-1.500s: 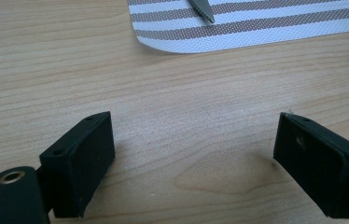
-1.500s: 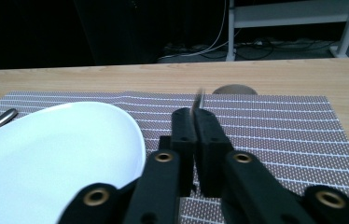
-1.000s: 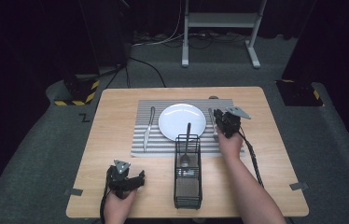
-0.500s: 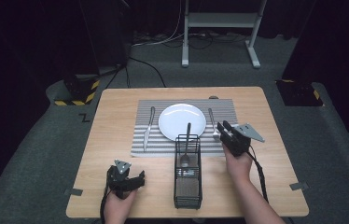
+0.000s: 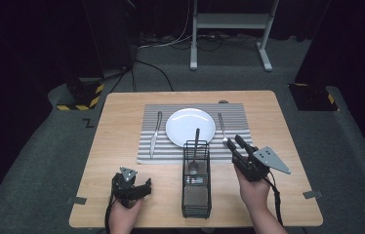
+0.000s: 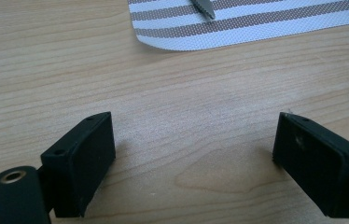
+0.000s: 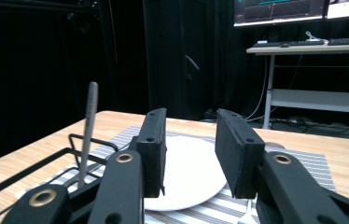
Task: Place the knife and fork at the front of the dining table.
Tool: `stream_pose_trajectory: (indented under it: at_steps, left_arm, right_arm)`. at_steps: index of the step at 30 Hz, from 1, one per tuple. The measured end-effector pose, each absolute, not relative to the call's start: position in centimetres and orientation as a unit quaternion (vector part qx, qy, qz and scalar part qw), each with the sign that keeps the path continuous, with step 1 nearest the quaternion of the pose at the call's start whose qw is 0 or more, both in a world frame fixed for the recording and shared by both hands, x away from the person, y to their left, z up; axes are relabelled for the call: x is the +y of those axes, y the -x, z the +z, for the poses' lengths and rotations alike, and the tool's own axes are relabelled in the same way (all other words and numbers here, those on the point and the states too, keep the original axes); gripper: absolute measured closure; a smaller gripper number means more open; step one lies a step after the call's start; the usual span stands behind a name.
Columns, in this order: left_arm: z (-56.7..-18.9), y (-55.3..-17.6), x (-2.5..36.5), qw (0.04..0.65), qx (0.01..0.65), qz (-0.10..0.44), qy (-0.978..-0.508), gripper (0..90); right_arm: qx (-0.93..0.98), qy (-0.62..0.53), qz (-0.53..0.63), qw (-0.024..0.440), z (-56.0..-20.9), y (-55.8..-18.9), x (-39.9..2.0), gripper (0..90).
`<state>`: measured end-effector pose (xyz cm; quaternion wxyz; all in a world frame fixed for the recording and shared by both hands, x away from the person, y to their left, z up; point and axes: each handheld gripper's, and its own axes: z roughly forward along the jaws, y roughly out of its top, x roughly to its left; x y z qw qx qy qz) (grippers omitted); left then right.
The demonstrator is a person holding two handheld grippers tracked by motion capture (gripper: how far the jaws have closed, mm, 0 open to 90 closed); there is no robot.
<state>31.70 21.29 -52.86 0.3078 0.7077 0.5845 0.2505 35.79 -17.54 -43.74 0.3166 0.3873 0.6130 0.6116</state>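
A white plate (image 5: 190, 126) sits on a striped placemat (image 5: 146, 151), with a knife (image 5: 155, 134) to its left and a fork (image 5: 222, 127) to its right. Just in front of the plate stands a black wire caddy (image 5: 196, 195) with a spoon (image 5: 195, 151) upright in it. My right gripper (image 5: 235, 142) hovers near the fork's near end. Its jaws have just been opening and nothing is between them (image 7: 191, 149). The plate (image 7: 189, 177) and the spoon handle (image 7: 88, 130) lie beyond them. My left gripper (image 5: 140, 185) rests on the wood at the front left, open and empty (image 6: 193, 154).
The wooden table (image 5: 122, 122) has bare wood on both sides of the placemat. The placemat corner (image 6: 238, 28) and the knife tip (image 6: 203, 7) lie ahead of the left jaws. Beyond the table, the floor holds a metal stand (image 5: 229, 34) and cables.
My right gripper has drawn back from the fork toward the near edge and risen a little. Its jaws stand wider apart. The fork stays on the mat. The left gripper has not moved.
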Motion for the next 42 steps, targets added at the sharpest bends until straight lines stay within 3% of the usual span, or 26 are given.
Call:
stream_pose_trajectory:
  at_steps: [25,31,37,42]
  left_arm:
    - [-52.8,-31.5,21.7,0.321,0.599,0.245,-0.691,13.7]
    - [-52.8,-31.5,21.9,0.327,0.604,0.242,-0.685,13.6]
    - [-52.8,-31.5,21.9,0.329,0.604,0.241,-0.685,13.6]
    - [-52.8,-31.5,21.9,0.328,0.604,0.241,-0.685,13.6]
  right_arm:
    - [0.649,-0.348,0.621,0.270,-42.6,-38.6,-9.8,65.6]
    - [0.653,-0.352,0.621,0.253,-42.5,-39.6,-9.4,71.7]
    - [0.656,-0.343,0.624,0.251,-42.5,-39.4,-9.0,86.6]
    - [0.653,-0.335,0.632,0.249,-42.3,-38.7,-8.9,88.6]
